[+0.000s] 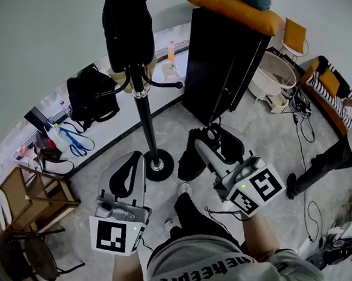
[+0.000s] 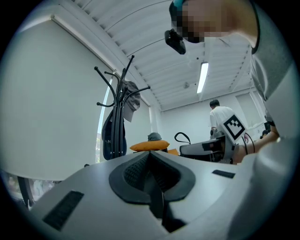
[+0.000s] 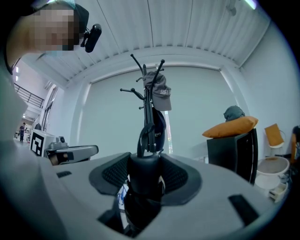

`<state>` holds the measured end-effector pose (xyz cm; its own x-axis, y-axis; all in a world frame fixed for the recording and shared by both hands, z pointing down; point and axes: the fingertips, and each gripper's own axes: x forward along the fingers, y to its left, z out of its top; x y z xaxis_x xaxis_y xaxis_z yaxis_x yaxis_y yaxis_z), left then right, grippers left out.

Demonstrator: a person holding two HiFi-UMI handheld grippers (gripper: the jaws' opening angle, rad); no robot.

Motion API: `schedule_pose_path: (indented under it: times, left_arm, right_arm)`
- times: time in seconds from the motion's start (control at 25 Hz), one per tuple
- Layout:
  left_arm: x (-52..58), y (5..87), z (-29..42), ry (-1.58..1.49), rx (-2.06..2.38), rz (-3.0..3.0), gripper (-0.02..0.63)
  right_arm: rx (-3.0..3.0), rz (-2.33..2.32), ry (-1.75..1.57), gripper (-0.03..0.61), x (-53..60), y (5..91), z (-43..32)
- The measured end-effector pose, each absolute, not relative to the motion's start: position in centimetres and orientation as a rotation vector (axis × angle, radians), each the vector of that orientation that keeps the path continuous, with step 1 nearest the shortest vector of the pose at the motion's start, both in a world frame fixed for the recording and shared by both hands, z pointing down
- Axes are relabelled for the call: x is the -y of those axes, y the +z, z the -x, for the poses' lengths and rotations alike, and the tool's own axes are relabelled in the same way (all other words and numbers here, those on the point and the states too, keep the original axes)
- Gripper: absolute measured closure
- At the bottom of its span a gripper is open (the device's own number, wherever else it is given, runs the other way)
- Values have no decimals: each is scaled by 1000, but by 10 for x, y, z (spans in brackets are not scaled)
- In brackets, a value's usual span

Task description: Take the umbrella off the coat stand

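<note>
The black coat stand rises from its round base straight ahead, with a dark garment hung at its top. My right gripper is shut on the folded black umbrella, held away from the stand to the right of its base. In the right gripper view the umbrella fills the jaws of that gripper, and its strap loops up in front of the stand, where a grey cap hangs. My left gripper is shut and holds nothing; the left gripper view has its pads meeting, stand beyond.
A black cabinet with an orange cushion stands right of the stand. A black bag sits on the ledge behind, a wooden chair at the left. A white tub, floor cables and another person's legs are to the right.
</note>
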<state>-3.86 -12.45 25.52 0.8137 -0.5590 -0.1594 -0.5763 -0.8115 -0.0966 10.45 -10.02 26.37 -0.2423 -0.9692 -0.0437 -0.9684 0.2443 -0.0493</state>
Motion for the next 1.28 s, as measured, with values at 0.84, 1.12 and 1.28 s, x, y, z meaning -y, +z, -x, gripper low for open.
schedule_pose_path:
  times: [0.84, 1.12, 1.28]
  left_arm:
    - [122, 251, 50, 202, -934, 2832, 597]
    - [121, 249, 53, 206, -943, 2824, 597]
    - [119, 249, 54, 203, -946, 2821, 597]
  right_arm:
    - [-2396, 1890, 16, 371, 99, 255, -99]
    - [-2397, 1883, 23, 371, 99, 251, -98]
    - [-2402, 1882, 36, 371, 97, 249, -96]
